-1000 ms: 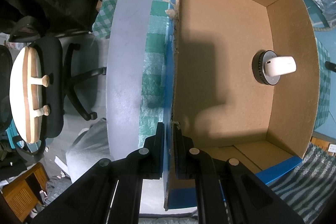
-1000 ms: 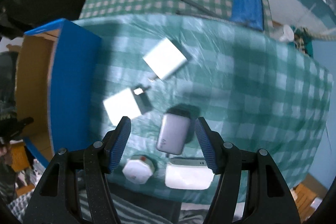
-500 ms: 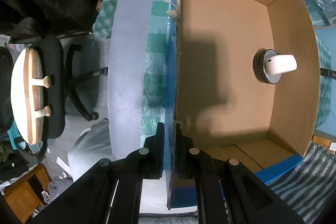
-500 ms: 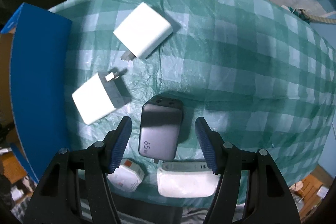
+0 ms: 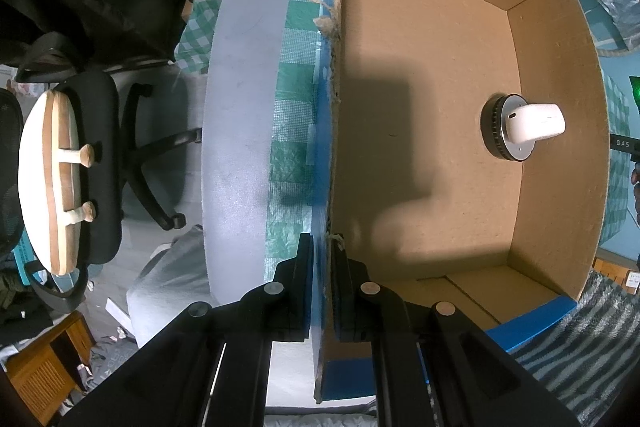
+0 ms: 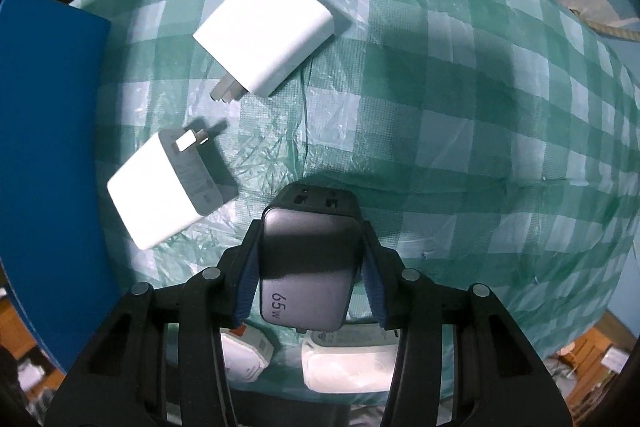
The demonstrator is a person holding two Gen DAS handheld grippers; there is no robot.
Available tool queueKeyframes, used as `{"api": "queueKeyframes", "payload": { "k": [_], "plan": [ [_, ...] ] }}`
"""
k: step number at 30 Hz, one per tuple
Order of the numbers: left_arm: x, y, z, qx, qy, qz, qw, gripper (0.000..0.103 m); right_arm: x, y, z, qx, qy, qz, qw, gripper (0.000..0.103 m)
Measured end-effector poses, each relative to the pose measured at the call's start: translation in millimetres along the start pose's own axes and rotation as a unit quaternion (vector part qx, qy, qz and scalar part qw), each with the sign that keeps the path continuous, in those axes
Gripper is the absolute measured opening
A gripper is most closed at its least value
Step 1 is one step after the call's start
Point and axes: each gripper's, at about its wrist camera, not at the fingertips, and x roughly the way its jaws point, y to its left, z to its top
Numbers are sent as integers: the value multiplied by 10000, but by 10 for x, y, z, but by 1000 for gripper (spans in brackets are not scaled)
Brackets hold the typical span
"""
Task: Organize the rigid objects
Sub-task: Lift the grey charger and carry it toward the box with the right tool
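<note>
Two labels read: "65w" on grey charger (image 6: 308,259), low centre of right view, w/ right gripper (image 6: 310,267) jaws just closed in, blue pads against its sides. Box (image 5: 552,131) rim print, top right of left view, too small to read fully. Left gripper (image 5: 322,287) clenched on box's near wall. Only left view shows box inside: white earbud case (image 5: 538,123) on black puck (image 5: 494,131). Only right view shows checked cloth (image 6: 460,107), 2 white chargers upper left (image 6: 264,31) & mid left (image 6: 160,195).

Matt brown cardboard box (image 5: 420,155); crinkled glossy plastic tablecloth (image 6: 460,107); smooth grey charger (image 6: 308,267).
</note>
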Motion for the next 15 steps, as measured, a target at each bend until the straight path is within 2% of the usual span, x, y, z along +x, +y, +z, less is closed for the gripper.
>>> {"api": "queueKeyframes", "payload": {
  "k": [5, 10, 15],
  "plan": [
    [17, -3, 9, 11, 3, 0, 10000, 8, 6, 44, 26, -66, 31, -88, 9999, 46],
    [26, -17, 20, 19, 1, -8, 10000, 8, -38, 149, -77, -155, -92, -151, 9997, 40],
    [33, -17, 31, 20, 0, -12, 10000, 8, -93, 176, -139, -251, -95, -92, 9996, 40]
  ]
}}
